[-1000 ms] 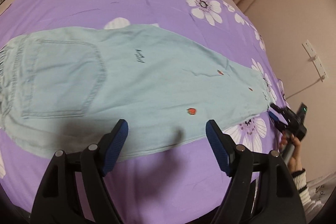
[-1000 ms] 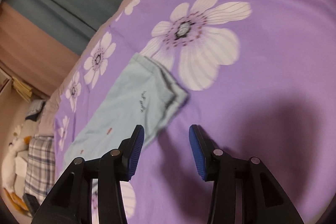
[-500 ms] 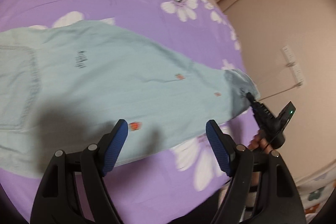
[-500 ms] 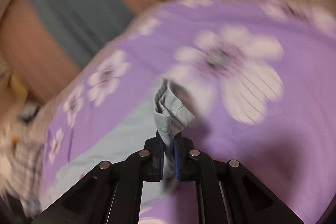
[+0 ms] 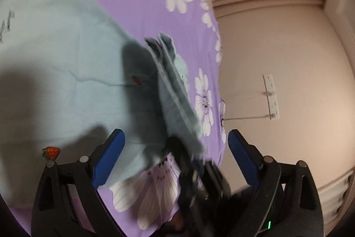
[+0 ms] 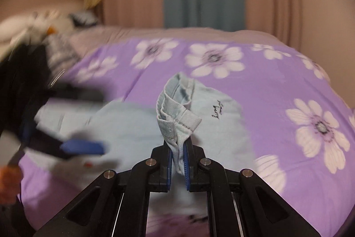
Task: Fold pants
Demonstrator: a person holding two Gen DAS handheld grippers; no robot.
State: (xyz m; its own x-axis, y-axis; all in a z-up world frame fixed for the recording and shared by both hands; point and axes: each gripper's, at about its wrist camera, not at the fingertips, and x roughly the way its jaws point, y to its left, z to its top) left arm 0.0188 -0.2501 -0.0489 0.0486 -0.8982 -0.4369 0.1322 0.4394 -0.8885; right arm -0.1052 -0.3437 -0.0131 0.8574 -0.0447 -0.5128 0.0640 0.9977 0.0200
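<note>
Bed point(image 6: 277, 86): covered by purple sheet with white flower print, filling the lower and middle frame of the right wrist view. Lying on it: pale blue pants point(image 6: 124, 126), spread flat at centre left, hem end raised off the sheet. Upper left: blurred plaid pillow point(image 6: 62, 50).

Dim indoor light – motion blur, dark shadows (fisheye-warped edges).

bare purple bedspread point(image 6: 277, 90) lies free right of the pants point(image 6: 221, 126); the left claw point(image 6: 73, 134) crowds their left.
</note>
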